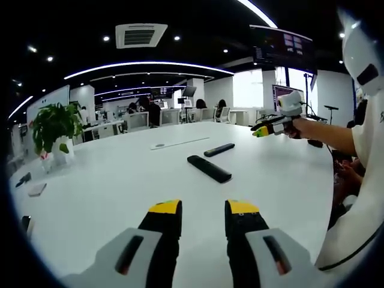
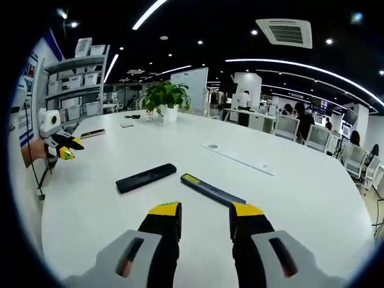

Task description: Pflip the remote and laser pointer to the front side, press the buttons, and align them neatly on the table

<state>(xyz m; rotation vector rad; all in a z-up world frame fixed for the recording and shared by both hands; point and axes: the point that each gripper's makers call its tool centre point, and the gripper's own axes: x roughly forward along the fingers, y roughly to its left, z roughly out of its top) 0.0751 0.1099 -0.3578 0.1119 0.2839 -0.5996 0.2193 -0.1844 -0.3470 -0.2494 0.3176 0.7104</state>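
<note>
While both black sticks lie flat on the white counter (image 2: 312,204), the remote (image 2: 146,177) sits left of centre in the right gripper view, and the laser pointer (image 2: 212,189), slimmer and with a yellow-green end, lies just beside it to the right, apart from it. In the left gripper view the remote (image 1: 209,168) lies at centre frame with the laser pointer (image 1: 219,149) just above and to the right, on the counter (image 1: 108,192). Neither is touched.

Rising from the bottom of the left gripper view, the left tongs (image 1: 204,216) stand spread, with nothing between their yellow tips, above bare counter short of the remote. The right tongs (image 2: 206,217) at the bottom of the right gripper view are likewise spread and hold nothing, their tips just below the laser pointer.

At right in the left gripper view the right tongs (image 1: 261,130) show, held by a hand (image 1: 294,126). At the left edge of the right gripper view the left tongs (image 2: 67,147) appear.

A potted plant (image 2: 165,99) stands at the far side of the counter, upper left of the right gripper view; the plant (image 1: 55,129) shows at left in the left gripper view.
</note>
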